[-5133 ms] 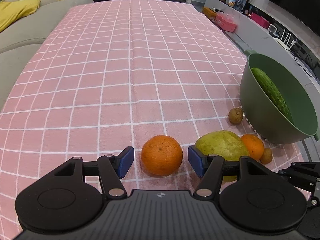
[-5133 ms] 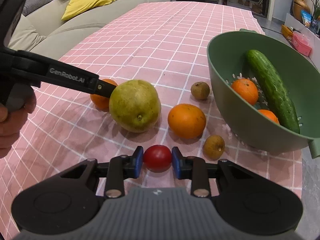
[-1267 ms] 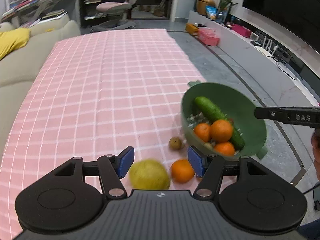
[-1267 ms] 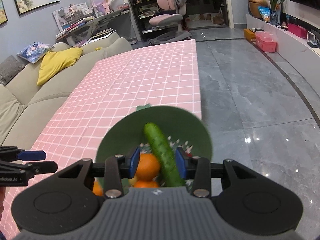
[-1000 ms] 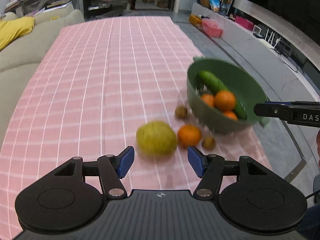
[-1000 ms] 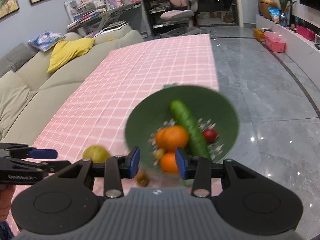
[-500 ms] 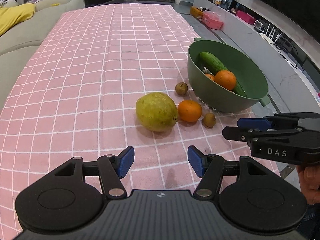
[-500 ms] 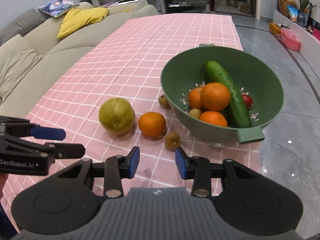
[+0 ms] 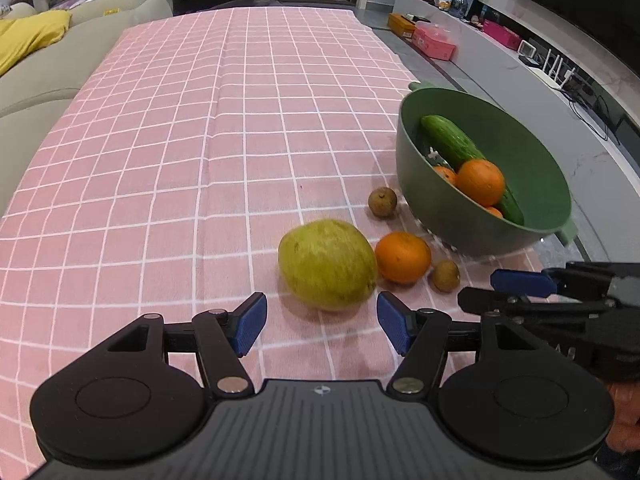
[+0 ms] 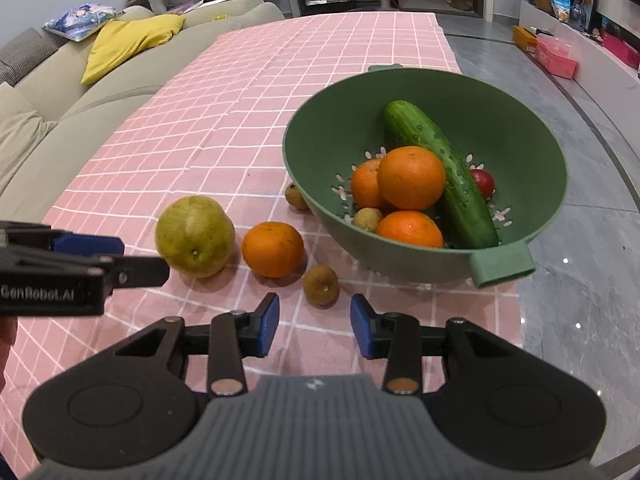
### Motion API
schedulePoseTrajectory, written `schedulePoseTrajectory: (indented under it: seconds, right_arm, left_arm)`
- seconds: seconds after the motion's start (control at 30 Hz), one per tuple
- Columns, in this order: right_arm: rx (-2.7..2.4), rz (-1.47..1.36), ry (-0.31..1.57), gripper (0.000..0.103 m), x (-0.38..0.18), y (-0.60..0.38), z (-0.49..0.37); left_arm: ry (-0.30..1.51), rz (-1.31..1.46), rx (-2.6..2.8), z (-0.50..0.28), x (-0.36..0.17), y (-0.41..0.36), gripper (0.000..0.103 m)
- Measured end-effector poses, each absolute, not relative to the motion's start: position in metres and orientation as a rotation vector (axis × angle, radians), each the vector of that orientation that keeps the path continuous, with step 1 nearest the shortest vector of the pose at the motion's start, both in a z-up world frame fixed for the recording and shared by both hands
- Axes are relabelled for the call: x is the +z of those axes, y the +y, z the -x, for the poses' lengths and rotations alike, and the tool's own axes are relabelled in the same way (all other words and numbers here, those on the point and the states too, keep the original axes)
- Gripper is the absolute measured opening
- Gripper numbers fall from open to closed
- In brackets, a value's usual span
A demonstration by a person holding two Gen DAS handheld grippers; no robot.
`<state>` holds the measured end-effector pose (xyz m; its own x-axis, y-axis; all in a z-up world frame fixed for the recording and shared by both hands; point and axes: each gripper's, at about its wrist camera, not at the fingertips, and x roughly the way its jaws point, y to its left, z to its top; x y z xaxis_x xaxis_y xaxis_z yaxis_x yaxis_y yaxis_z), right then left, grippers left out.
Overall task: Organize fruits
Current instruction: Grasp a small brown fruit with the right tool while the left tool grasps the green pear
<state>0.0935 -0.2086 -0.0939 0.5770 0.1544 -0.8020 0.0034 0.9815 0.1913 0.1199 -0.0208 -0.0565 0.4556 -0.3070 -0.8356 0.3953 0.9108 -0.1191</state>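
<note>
A green colander bowl (image 9: pixel 532 168) (image 10: pixel 332 128) holds a cucumber (image 10: pixel 440 172), several oranges and a red tomato (image 10: pixel 483 182). On the pink checked cloth beside it lie a large yellow-green fruit (image 9: pixel 327 264) (image 10: pixel 195 236), an orange (image 9: pixel 402 257) (image 10: pixel 273 249) and two small brown fruits (image 9: pixel 445 276) (image 9: pixel 382 202). My left gripper (image 9: pixel 321 323) is open and empty, just short of the large fruit. My right gripper (image 10: pixel 314 325) is open and empty, just short of a small brown fruit (image 10: pixel 321 285).
A beige sofa (image 10: pixel 60 92) with a yellow cushion (image 10: pixel 128 44) runs along the table's left side. The table's right edge and grey floor (image 10: pixel 580 240) lie close behind the bowl. Each gripper shows at the other view's edge.
Both grippers have come down and forward toward the loose fruit on the cloth. The tomato the right gripper held earlier now lies in the bowl.
</note>
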Motion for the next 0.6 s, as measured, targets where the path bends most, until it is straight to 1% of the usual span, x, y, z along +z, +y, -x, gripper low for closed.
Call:
schedulePoseTrajectory:
  seconds: [0.33,0.5,0.6]
  right_arm:
    - [0.088,-0.173,0.968,0.036,-0.105,-0.207,-0.108]
    - [0.086,-0.165,0.969,0.036,-0.110,-0.205,-0.115]
    - [0.083,-0.163,0.970,0.036,-0.112,-0.204,-0.118]
  left_arm:
    - [1.032,-0.073,-0.451,-0.143,-0.071,-0.032,0.079]
    - [1.031,-0.057,-0.438,-0.151,-0.075,-0.035,0.085]
    - [1.029,-0.054,-0.433,-0.155,-0.076,-0.036,0.086]
